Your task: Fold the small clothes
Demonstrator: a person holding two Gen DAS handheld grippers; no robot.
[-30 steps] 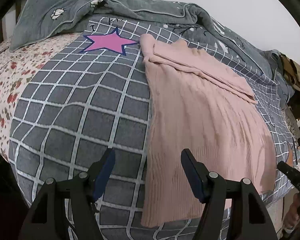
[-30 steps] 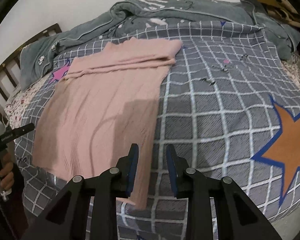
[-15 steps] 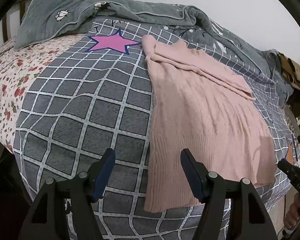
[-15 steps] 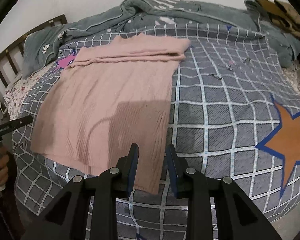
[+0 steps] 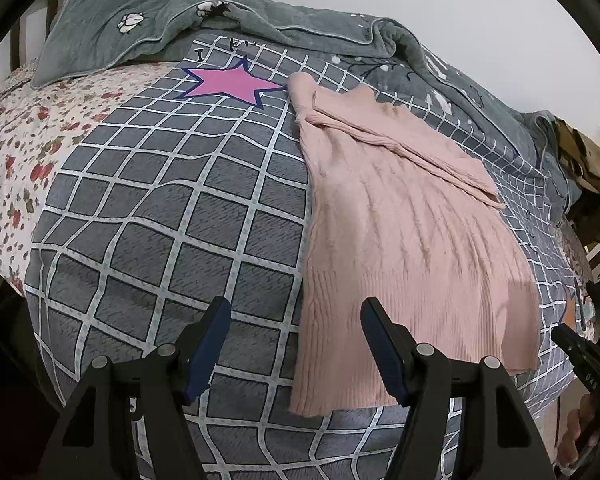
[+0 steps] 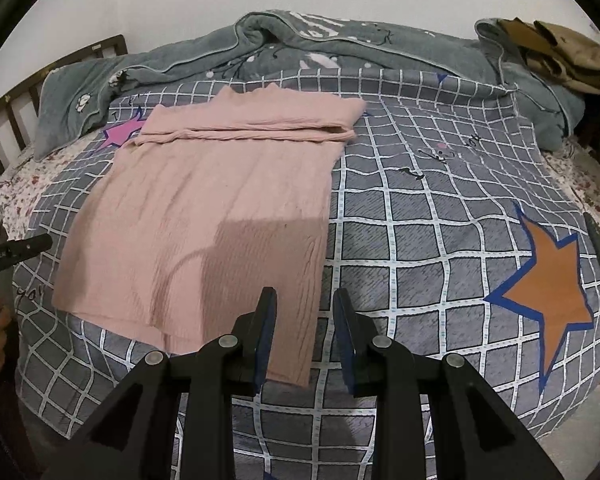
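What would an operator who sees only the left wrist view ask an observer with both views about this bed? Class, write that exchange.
Operator: Is the right hand-held gripper holding the pink sweater?
Observer: No. The right hand-held gripper is open with a narrow gap and nothing between its pads, poised by the near right corner of the pink sweater.
Operator: What is on the bed to the right of the sweater?
Observer: A large orange star with a blue outline. It is printed on the checked cover, well apart from the sweater.
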